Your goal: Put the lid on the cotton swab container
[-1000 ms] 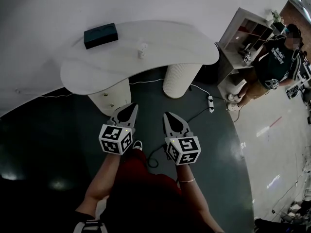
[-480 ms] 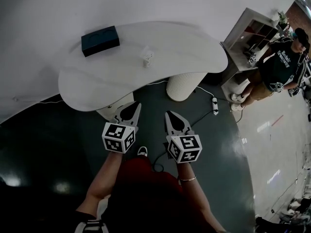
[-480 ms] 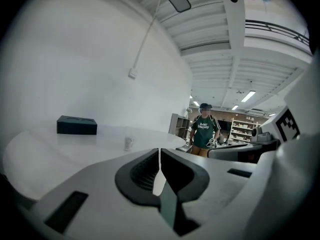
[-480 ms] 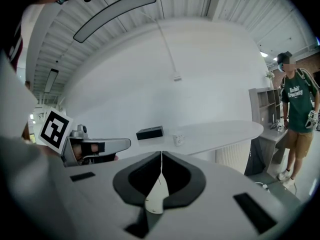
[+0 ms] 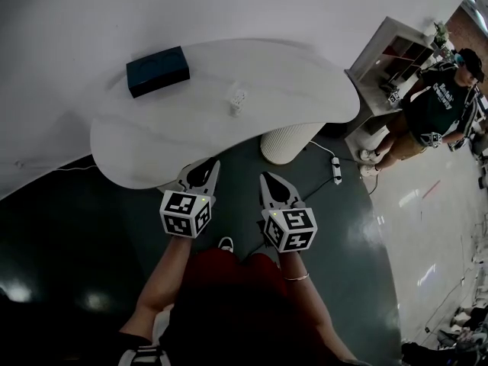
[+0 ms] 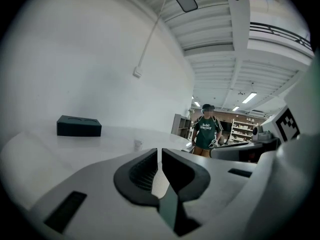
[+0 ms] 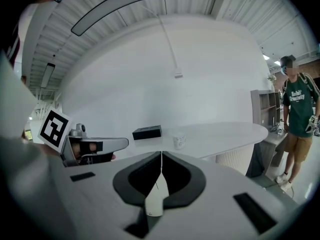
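Observation:
A small pale cotton swab container (image 5: 239,99) stands near the middle of the white curved table (image 5: 297,82). It also shows small in the left gripper view, container (image 6: 137,144), and in the right gripper view, container (image 7: 179,142). Its lid cannot be told apart at this distance. My left gripper (image 5: 203,168) and right gripper (image 5: 269,181) are held side by side over the dark floor, short of the table's near edge. Both are shut with nothing between the jaws, as the left gripper (image 6: 159,152) and right gripper (image 7: 161,154) show up close.
A dark rectangular box (image 5: 158,71) lies at the table's far left. Two white ribbed pedestals (image 5: 288,139) carry the table. A power strip and cables (image 5: 335,169) lie on the floor to the right. A person in a green shirt (image 5: 435,105) stands by a white shelf unit (image 5: 389,52).
The table has come closer and lower in the head view, its near edge now almost above the gripper tips. Both grippers stay shut, side by side.

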Motion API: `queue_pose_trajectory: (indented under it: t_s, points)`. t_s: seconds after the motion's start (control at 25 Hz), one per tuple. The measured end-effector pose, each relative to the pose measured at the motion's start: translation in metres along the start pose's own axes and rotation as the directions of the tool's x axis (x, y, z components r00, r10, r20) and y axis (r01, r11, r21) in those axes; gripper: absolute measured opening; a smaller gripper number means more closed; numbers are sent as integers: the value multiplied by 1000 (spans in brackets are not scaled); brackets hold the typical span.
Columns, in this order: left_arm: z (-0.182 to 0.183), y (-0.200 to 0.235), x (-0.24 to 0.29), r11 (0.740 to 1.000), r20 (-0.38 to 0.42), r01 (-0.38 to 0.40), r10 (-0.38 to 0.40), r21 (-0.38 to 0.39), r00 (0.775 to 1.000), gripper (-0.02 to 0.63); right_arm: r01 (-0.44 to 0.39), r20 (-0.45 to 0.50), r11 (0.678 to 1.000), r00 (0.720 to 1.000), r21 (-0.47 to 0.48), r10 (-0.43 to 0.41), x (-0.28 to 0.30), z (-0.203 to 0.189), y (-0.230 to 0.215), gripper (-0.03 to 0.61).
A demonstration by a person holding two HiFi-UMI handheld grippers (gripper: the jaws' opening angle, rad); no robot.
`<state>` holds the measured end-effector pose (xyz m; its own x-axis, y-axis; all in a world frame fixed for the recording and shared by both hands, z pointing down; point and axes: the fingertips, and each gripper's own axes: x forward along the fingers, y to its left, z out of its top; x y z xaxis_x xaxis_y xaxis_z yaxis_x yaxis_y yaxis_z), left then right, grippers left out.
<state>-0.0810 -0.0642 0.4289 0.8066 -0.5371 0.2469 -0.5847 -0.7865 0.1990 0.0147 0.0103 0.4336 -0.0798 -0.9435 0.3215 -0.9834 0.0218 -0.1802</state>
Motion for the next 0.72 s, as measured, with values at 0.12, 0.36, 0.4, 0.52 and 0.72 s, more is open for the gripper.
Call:
queue_pose_trajectory:
  t_s: [0.12,0.36,0.4,0.52,0.72]
  points:
    - [0,6,1,1000,-6,-7,7,1,1000,28,1,-7,1000,1000,-3,-1,5,1,2,17]
    - [-1,14,3,1000,-15,-13,13,10,1000,28,2,-17,1000,1000,-6,-2,15,1,5,17]
    - [-1,15,3,1000,-15,-14,14,8,1000,29,0,-21,1000,1000,-7,0,16,0,5,17]
    - [0,16,6,1000,-13,-16,16,-5,1000,28,-1,-30,1000,1000,-8,1,18,-1,2,17]
    - [1,20,16,1000,-19,-18,18,-3,1000,29,-4,-31,1000,1000,-7,4,27,1,-5,17]
